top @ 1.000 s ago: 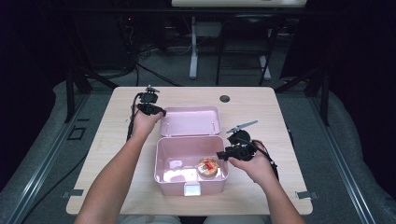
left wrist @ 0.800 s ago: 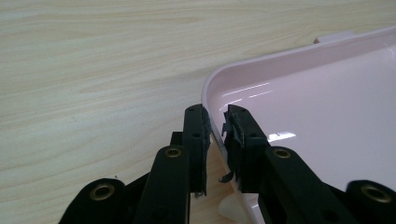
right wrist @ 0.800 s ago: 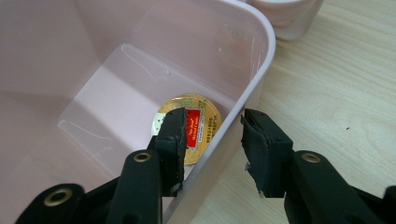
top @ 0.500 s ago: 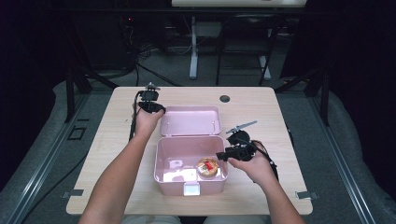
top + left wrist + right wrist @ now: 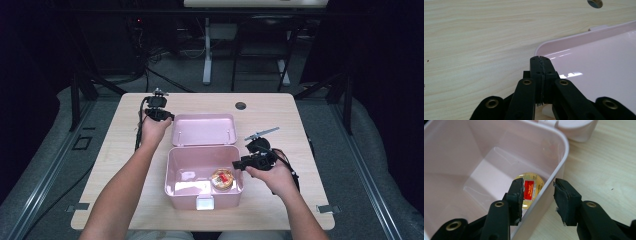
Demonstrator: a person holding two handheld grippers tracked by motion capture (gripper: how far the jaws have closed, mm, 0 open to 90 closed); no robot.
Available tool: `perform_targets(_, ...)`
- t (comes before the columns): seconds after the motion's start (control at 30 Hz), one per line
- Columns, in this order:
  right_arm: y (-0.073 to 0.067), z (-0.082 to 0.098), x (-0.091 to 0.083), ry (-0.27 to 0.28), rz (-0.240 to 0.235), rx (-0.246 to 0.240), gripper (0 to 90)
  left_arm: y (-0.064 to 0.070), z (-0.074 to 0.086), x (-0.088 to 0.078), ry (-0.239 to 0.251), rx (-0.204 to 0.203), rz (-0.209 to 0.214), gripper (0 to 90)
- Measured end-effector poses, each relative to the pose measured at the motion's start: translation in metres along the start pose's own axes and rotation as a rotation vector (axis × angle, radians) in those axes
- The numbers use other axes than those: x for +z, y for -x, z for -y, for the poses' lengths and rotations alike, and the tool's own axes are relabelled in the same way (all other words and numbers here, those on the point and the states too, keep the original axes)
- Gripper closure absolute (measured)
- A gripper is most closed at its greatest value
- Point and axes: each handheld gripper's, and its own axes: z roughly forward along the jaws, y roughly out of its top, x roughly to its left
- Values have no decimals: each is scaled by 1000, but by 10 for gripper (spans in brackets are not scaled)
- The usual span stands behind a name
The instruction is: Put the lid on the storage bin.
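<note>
1. The thing being worked on is the pale pink plastic storage box (image 5: 169, 172). It's in the middle of the table, close to the near edge. Its hinged pink lid (image 5: 202, 130) is flopped open flat behind it, toward the far edge.
2. Inside there's a little round tub with a gold top and red label (image 5: 222, 180), on the floor of the box by the right-hand wall.
3. The left gripper (image 5: 169, 117) is at the lid's far left corner. In the left gripper view its jaws are clenched tight, pad against pad, with the tip right at the lid's rounded rim. I can't see anything pinched between them.
4. The right gripper (image 5: 537, 187) is released. It straddles the box's right wall with one jaw inside and one outside. There's a clear gap on the outer side, so it isn't squeezing.
5. My guess is the step is swinging the lid over to shut the box, with the right hand steadying the base.
6. To do it well, I'd get the closed left tip under the lid's corner edge rather than on top of it. Then lever up slowly so the lid turns on its hinge instead of dragging the whole box.
7. I'd pinch the right jaws onto the wall first, otherwise the light box will probably scoot toward the near edge.
8. That right gripper needs to come off the rim before the lid lands, or the lid will come down on the jaw. It's also worth keeping the inner jaw off the tub.
</note>
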Motion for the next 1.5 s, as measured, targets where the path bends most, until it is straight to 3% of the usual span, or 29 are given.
perform_targets(0.1,4,-7,-7,30,29,-6,590,-2,2,-7,13,0,9,871)
perform_targets(0.23,17,-18,-8,69,40,37,603,-5,3,-12,22,-1,21,818)
perform_targets(0.37,30,-34,1,71,41,82,612,-7,3,-11,23,-10,31,748)
perform_targets(0.6,44,-67,15,100,53,142,622,-5,5,0,9,-17,43,725)
perform_targets(0.73,54,-83,31,113,105,168,635,-6,8,6,1,-35,54,725)
perform_targets(0.83,64,-92,45,105,122,212,658,-8,10,8,-4,-42,67,724)
perform_targets(0.97,69,-101,62,99,166,231,682,-10,11,9,-3,-42,74,726)
perform_targets(1.1,76,-105,77,96,167,287,698,-8,12,11,-4,-41,77,732)
perform_targets(1.2,79,-107,84,77,178,317,699,-7,13,14,-7,-39,83,731)
perform_targets(1.3,79,-109,89,67,192,318,706,-6,13,14,-8,-38,84,731)
perform_targets(1.5,81,-112,92,42,181,354,773,-6,13,14,-10,-35,90,740)
